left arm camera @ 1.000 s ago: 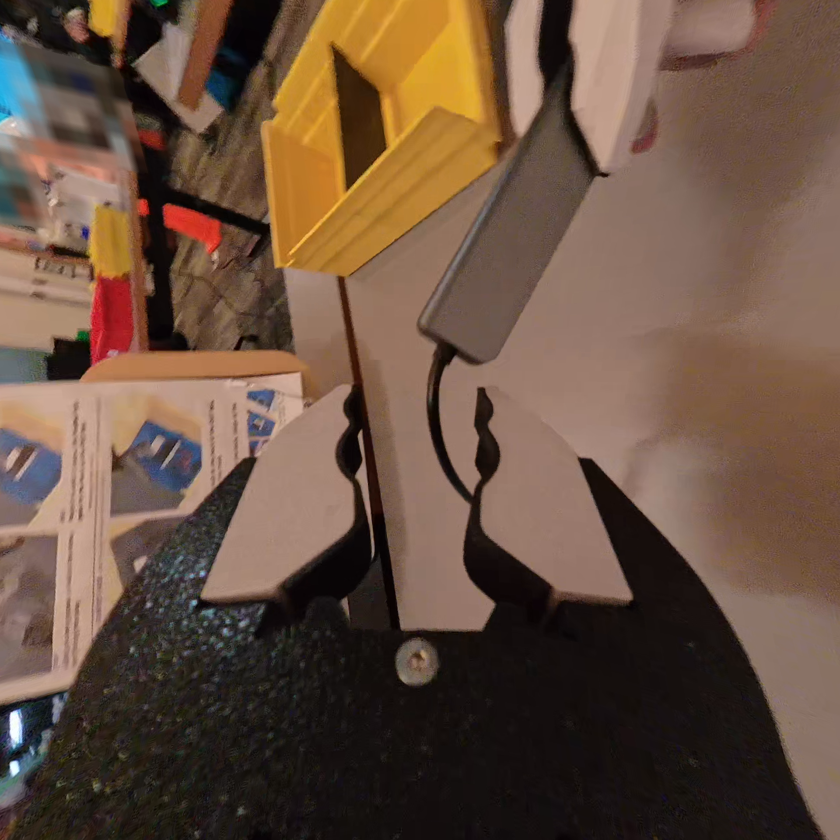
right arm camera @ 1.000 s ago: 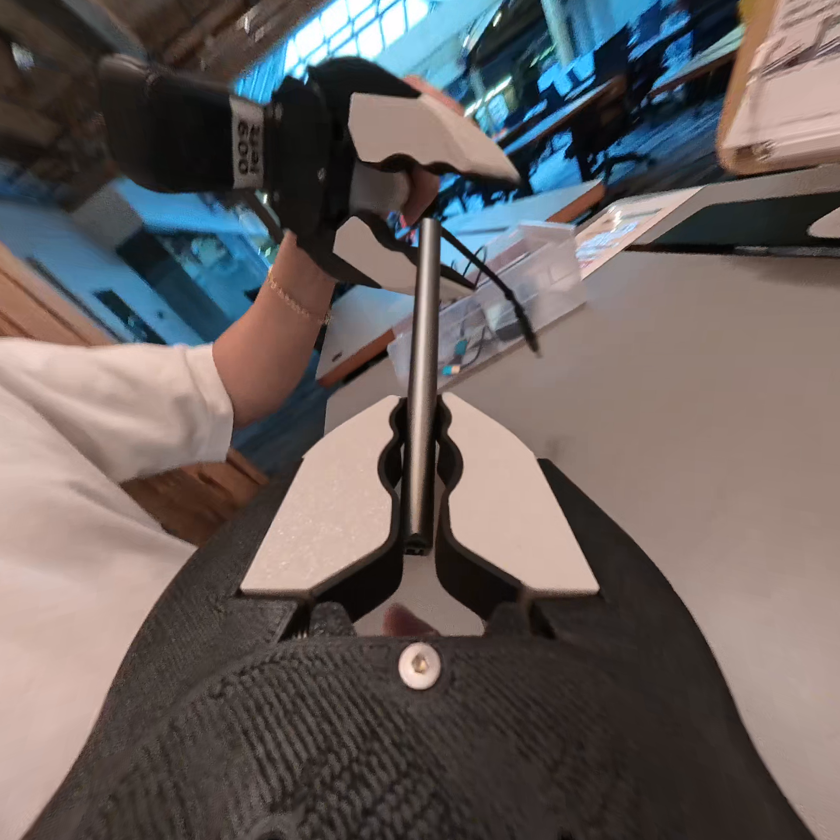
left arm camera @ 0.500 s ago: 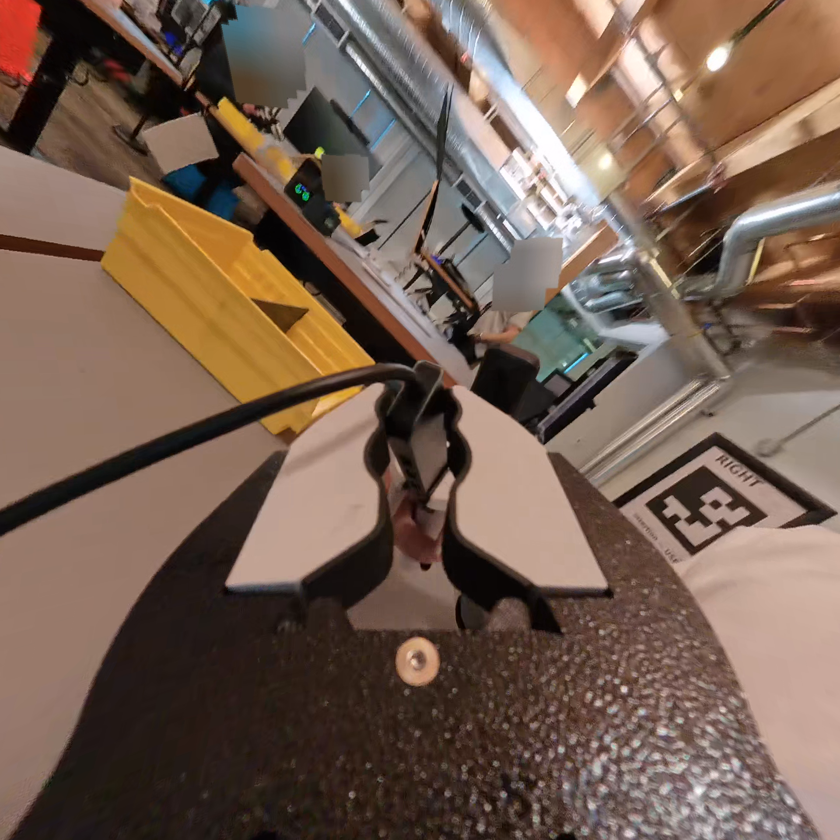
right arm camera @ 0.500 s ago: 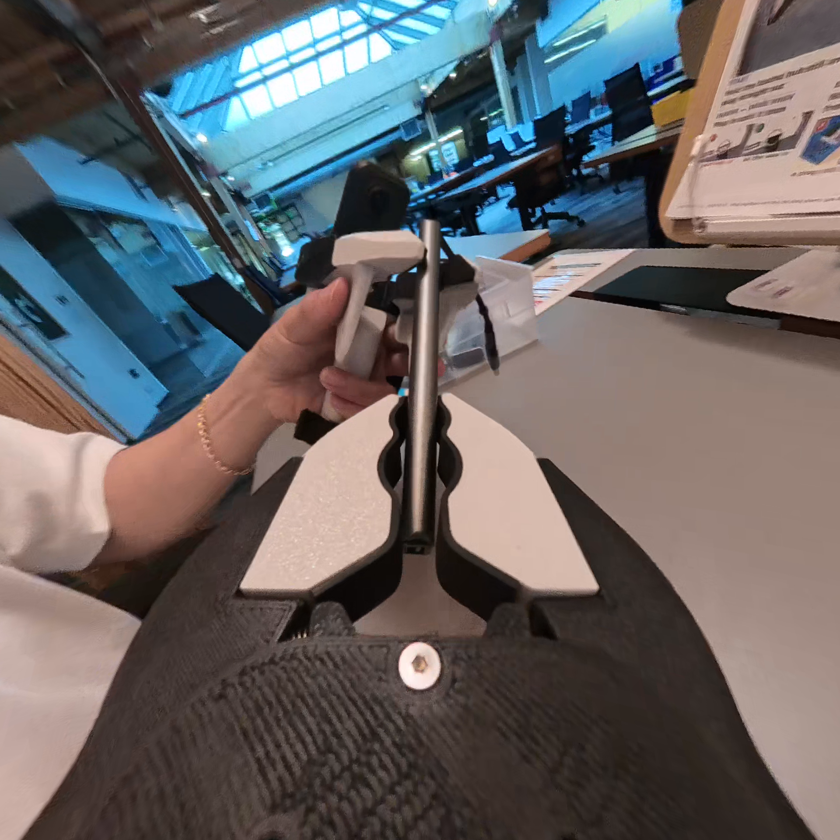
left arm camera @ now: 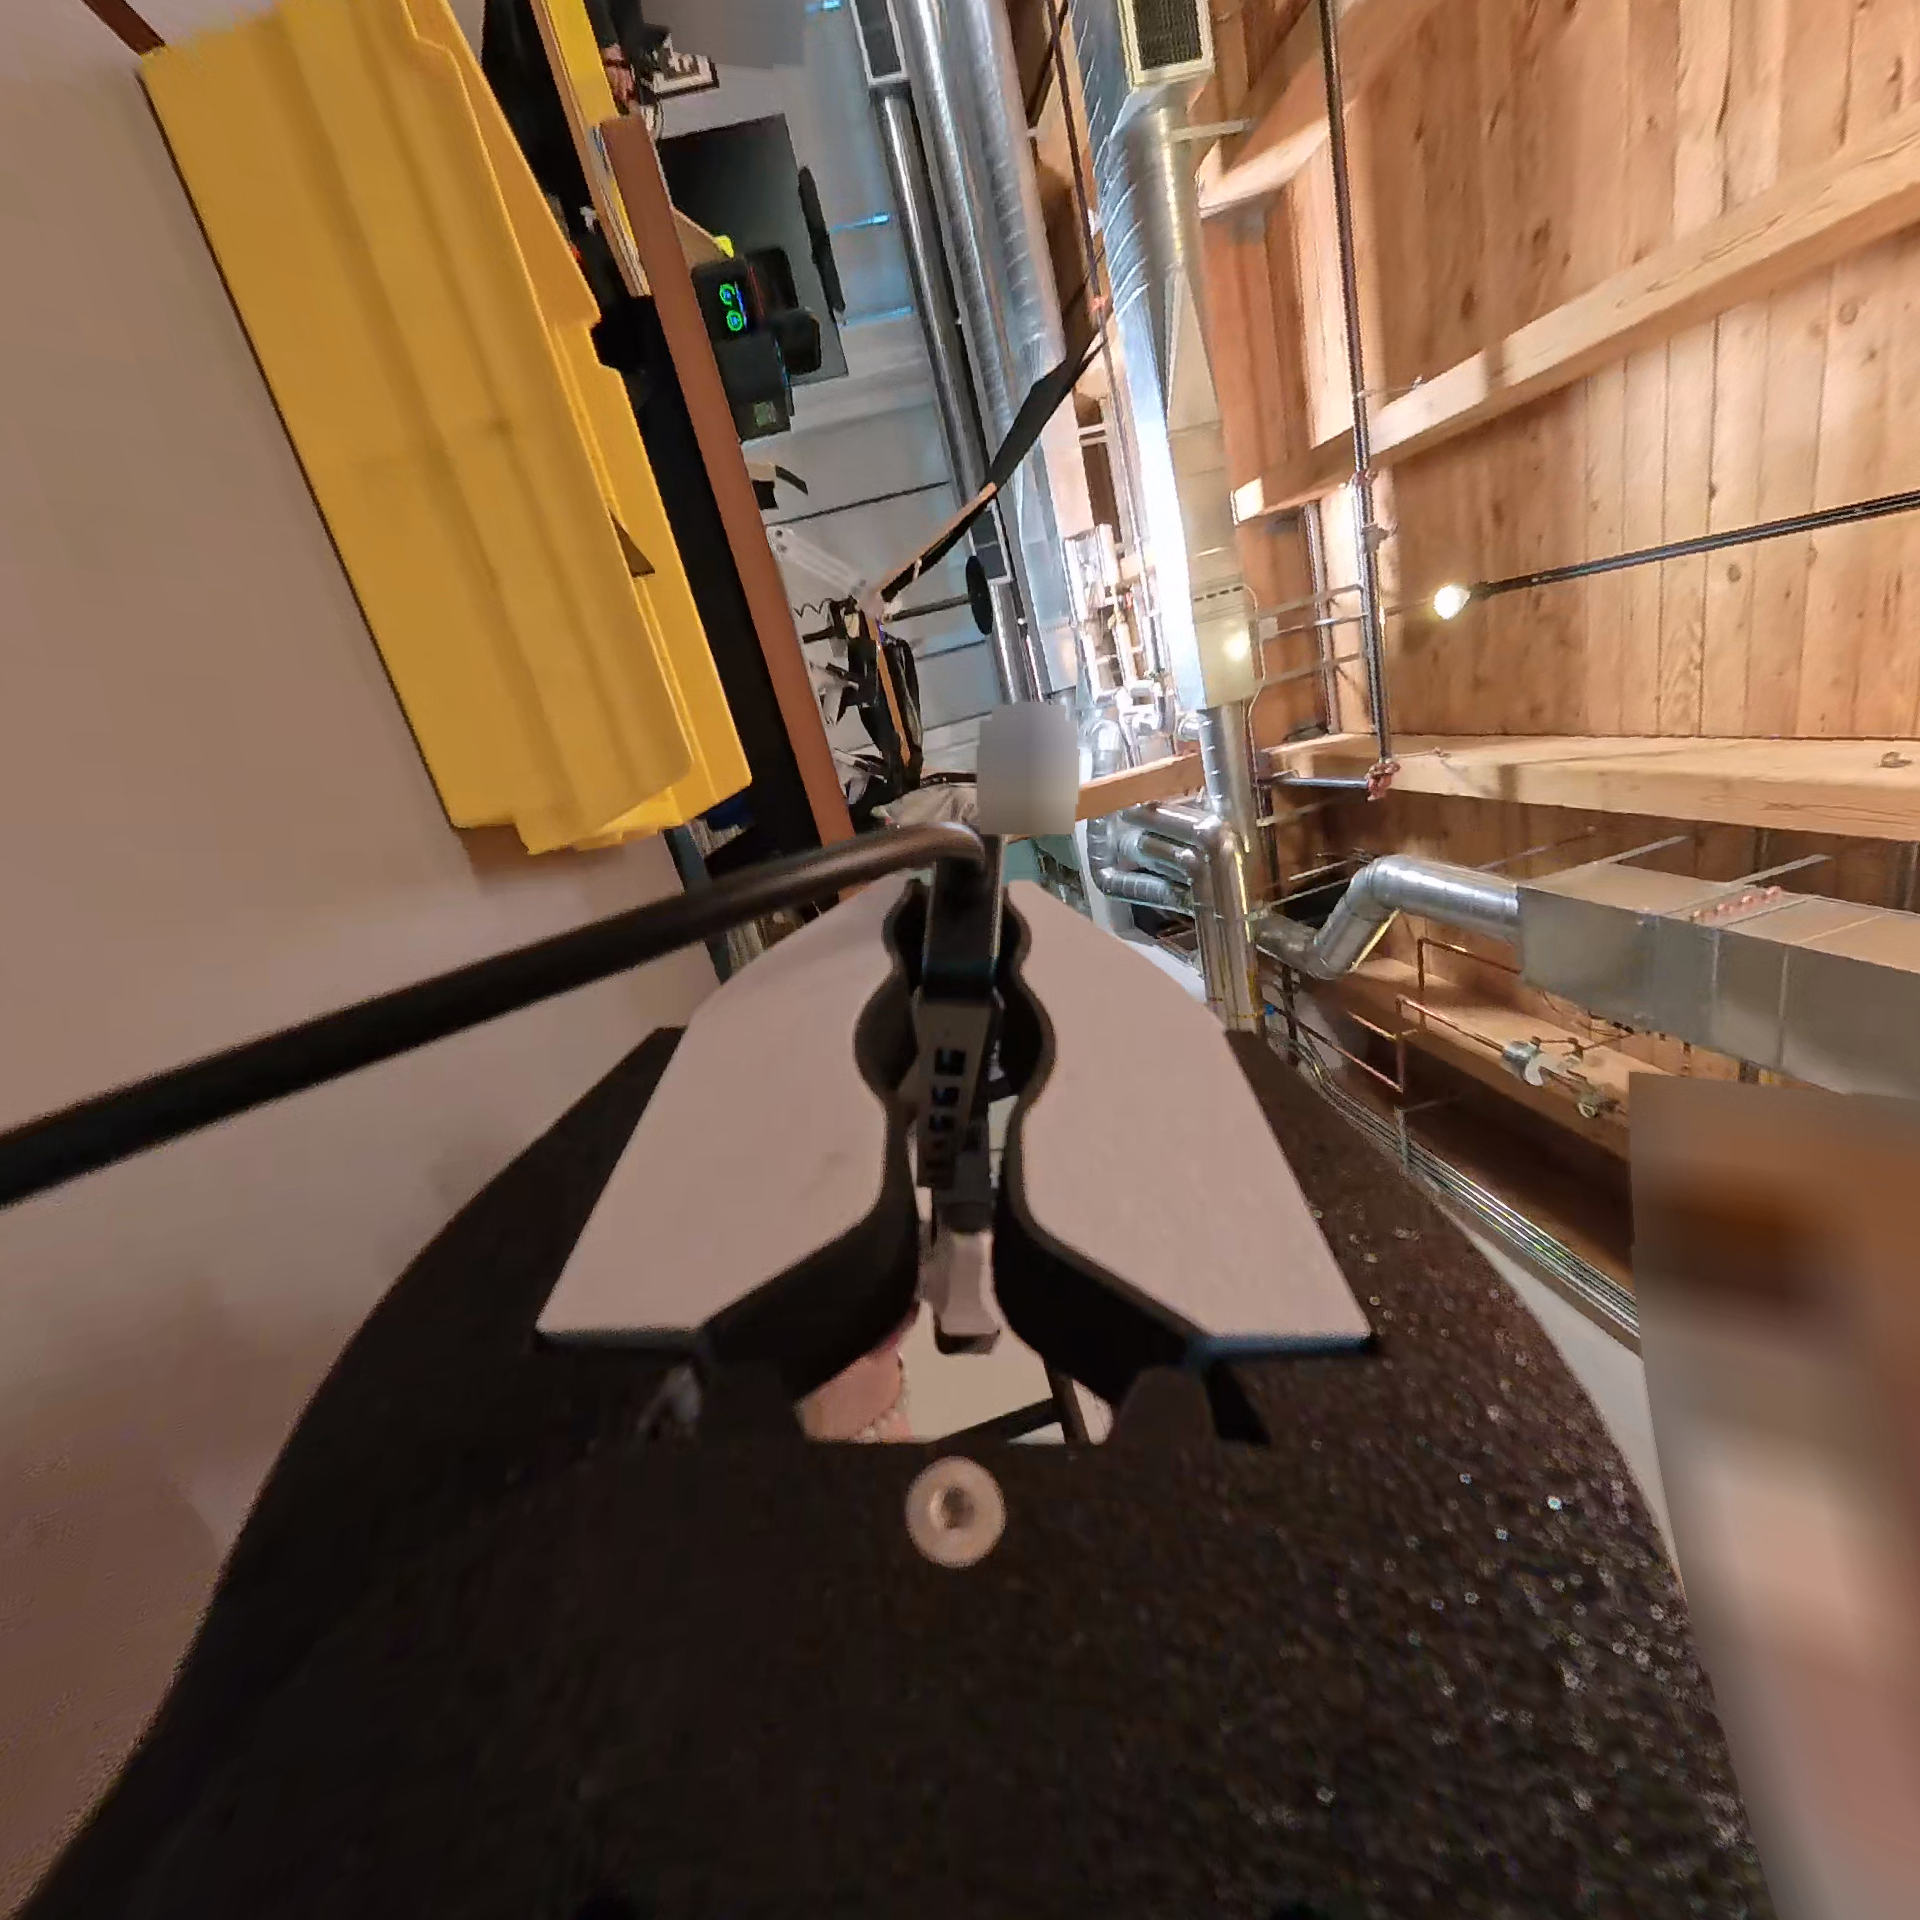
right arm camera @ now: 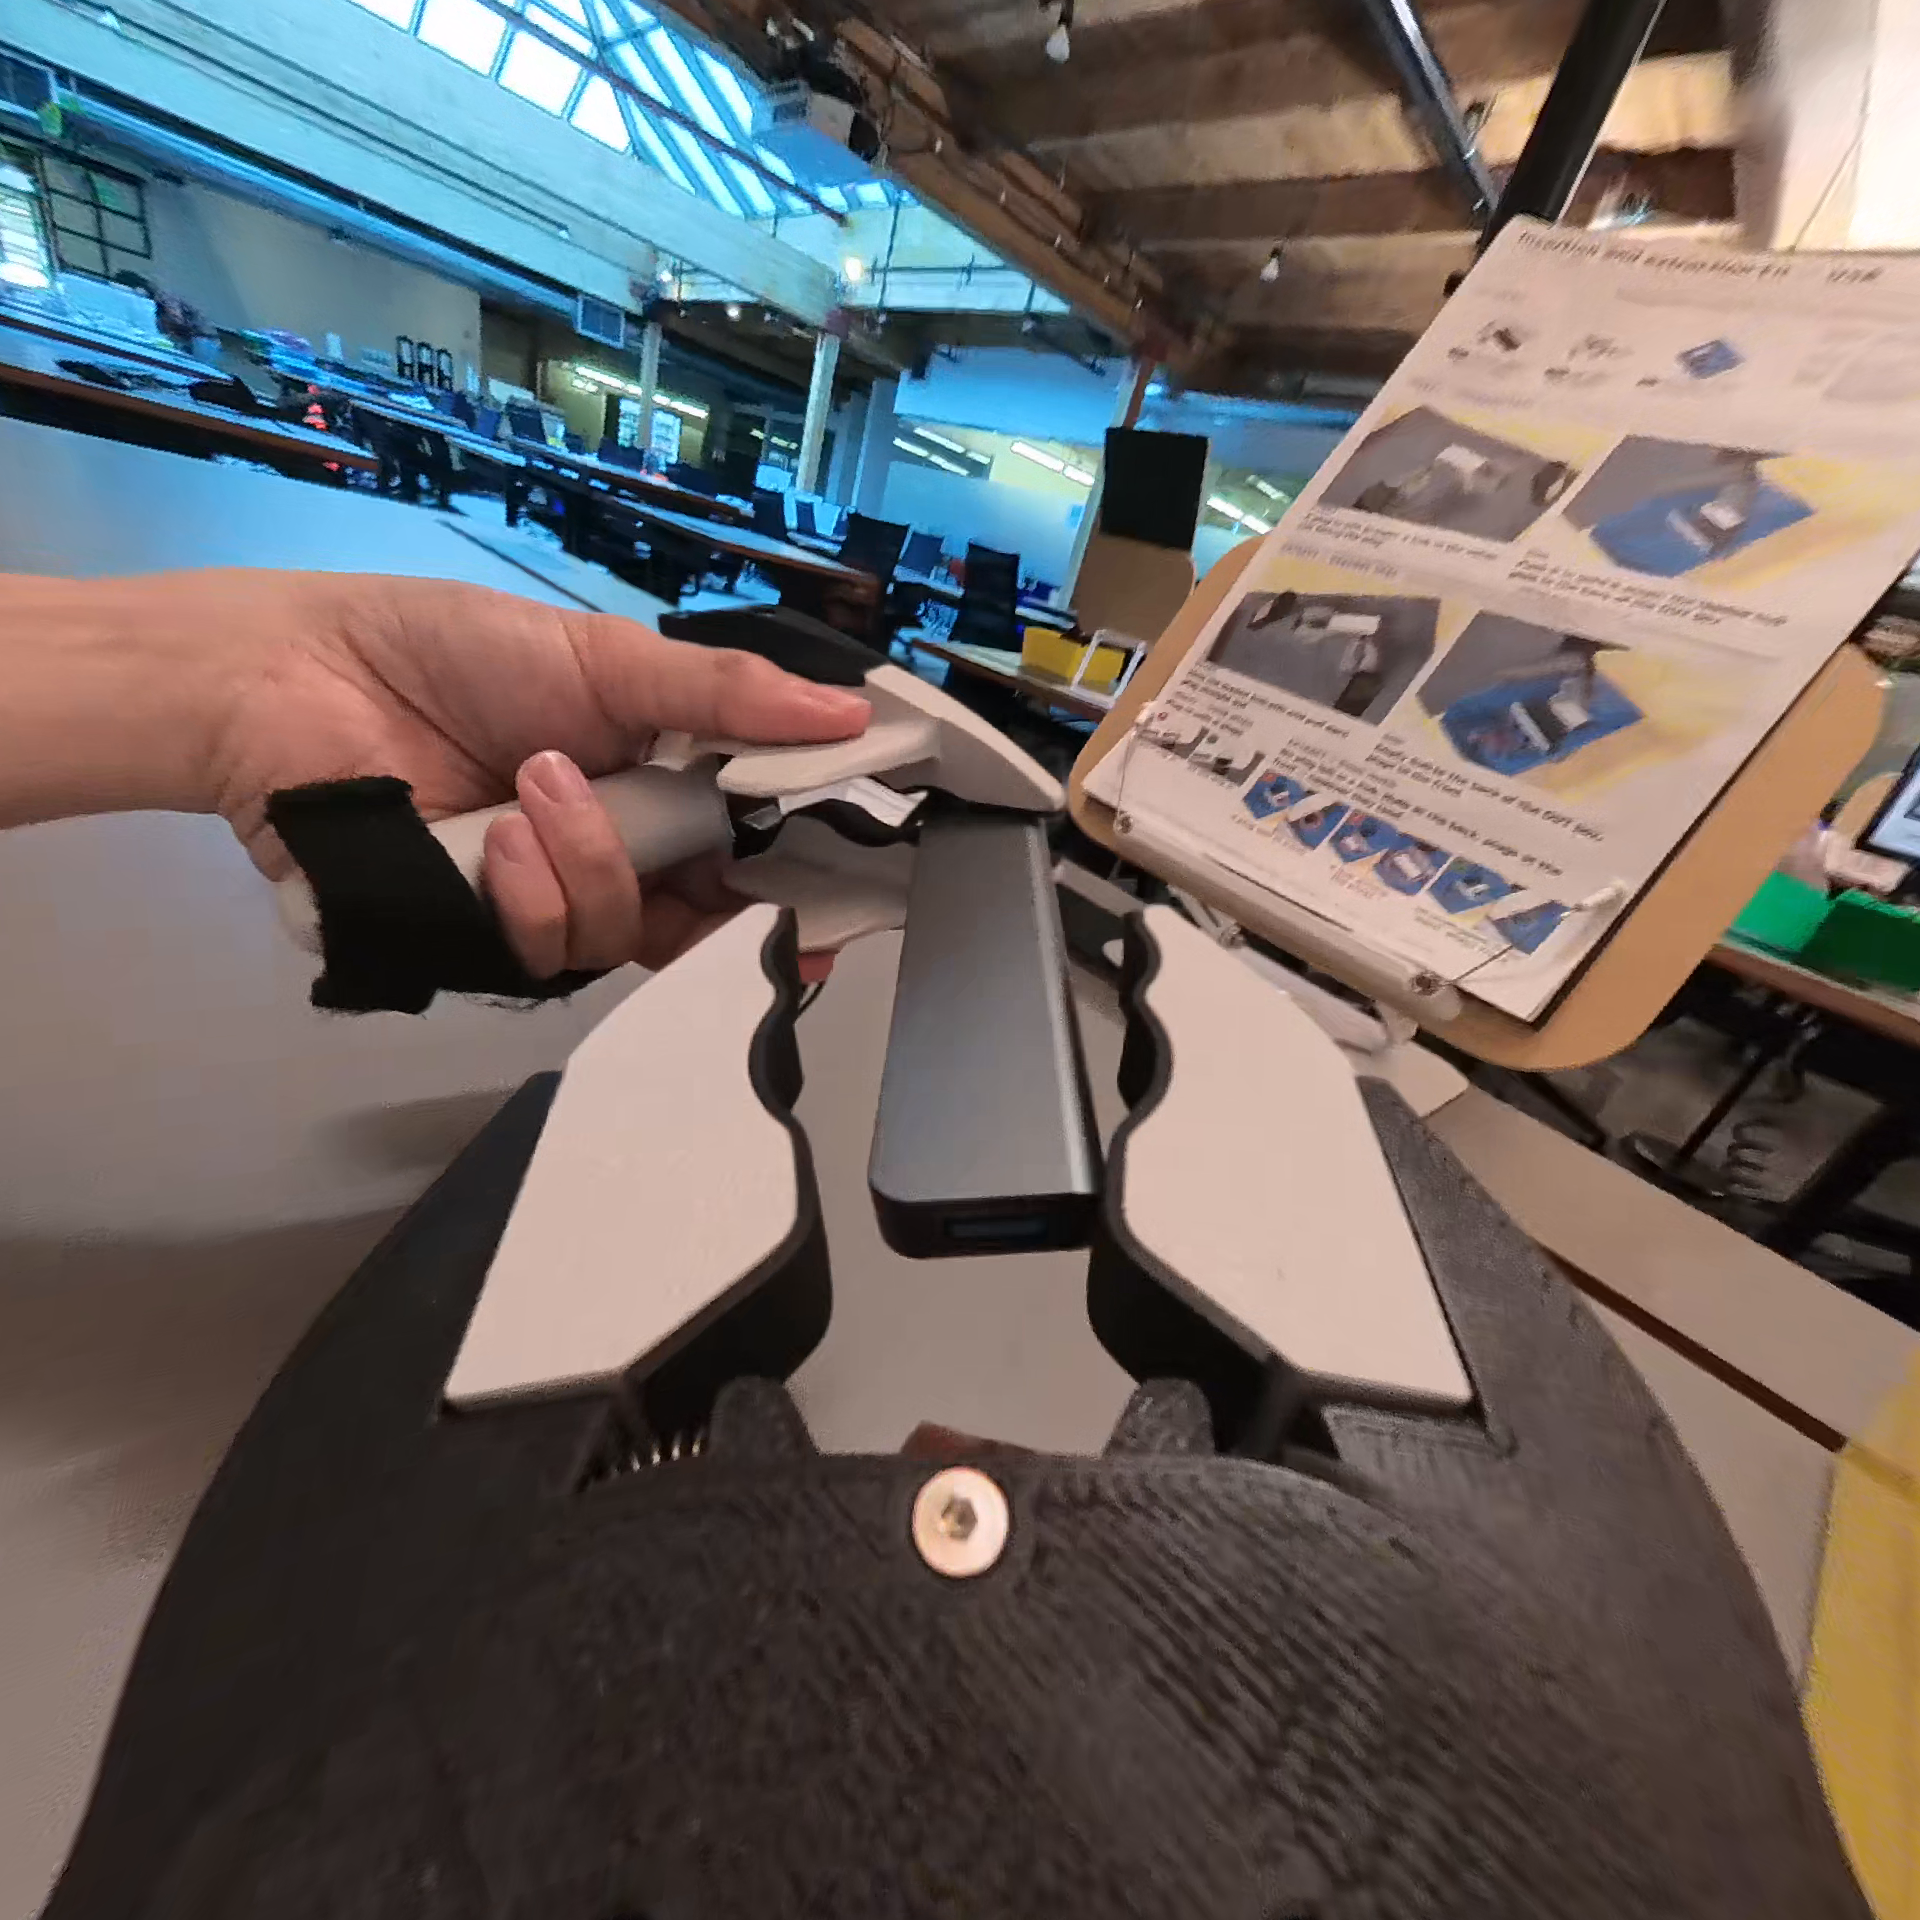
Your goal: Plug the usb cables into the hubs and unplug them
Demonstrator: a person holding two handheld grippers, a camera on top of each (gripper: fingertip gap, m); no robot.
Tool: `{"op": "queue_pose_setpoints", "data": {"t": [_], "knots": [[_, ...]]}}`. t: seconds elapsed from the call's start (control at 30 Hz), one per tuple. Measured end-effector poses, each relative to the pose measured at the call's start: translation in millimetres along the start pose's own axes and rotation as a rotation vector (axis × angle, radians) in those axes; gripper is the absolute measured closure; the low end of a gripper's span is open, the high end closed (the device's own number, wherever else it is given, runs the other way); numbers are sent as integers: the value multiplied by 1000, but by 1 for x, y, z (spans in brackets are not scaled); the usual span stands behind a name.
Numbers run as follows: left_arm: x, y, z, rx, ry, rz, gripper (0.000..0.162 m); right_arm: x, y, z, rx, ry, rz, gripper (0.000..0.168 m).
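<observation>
Left gripper (left arm camera: pixel 961 997) clamped on black USB plug (left arm camera: pixel 954 1091), fingers pressed tight against both sides of the plug body. Silver connector tip (left arm camera: pixel 964 1299) pointing back toward the camera, past the finger roots. Black cable (left arm camera: pixel 416 1013) leaving the plug's far end, bending hard left and running out of the left edge of the left wrist view. Camera rolled far over: grey table (left arm camera: pixel 208 727) standing as a wall on the left, yellow bin (left arm camera: pixel 436 436) sitting on it, wooden ceiling and metal ducts on the right.

Right gripper (right arm camera: pixel 961 1039) spread wide, fingers not pressing on anything. Grey USB hub (right arm camera: pixel 982 1029) lying lengthwise in the gap, port end facing the camera, possibly brushing the right finger near its near corner; can't tell for sure. Hub hanging above the table by its far end, which reaches up to the left gripper's fingers (right arm camera: pixel 873 748); exact contact there hidden. Person's hand (right arm camera: pixel 468 748) entering from the left, roughly level, wrapped round the left gripper's handle, index finger stretched forward along the top finger, black strap across the heel of the palm.

Instruction sheet (right arm camera: pixel 1507 623) on a tilted brown board, upper right.
</observation>
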State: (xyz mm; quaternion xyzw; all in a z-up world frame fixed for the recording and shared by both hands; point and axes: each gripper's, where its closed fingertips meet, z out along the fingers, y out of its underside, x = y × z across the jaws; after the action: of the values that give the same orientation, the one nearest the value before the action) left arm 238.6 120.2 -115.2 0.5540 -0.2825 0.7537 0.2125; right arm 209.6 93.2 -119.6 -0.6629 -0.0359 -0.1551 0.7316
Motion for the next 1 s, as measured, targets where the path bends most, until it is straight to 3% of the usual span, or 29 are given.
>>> {"op": "queue_pose_setpoints", "data": {"t": [0.27,0.57,1.0], "knots": [[12,-3,6,-10,2,18,152,10,-10,6,63,98,-51,114],[5,-10,2,18,-64,80,152,7,10,13,-33,105,-3,115],[-7,-14,-4,15,-123,136,152,-10,18,17,-24,8,114,121]]}}
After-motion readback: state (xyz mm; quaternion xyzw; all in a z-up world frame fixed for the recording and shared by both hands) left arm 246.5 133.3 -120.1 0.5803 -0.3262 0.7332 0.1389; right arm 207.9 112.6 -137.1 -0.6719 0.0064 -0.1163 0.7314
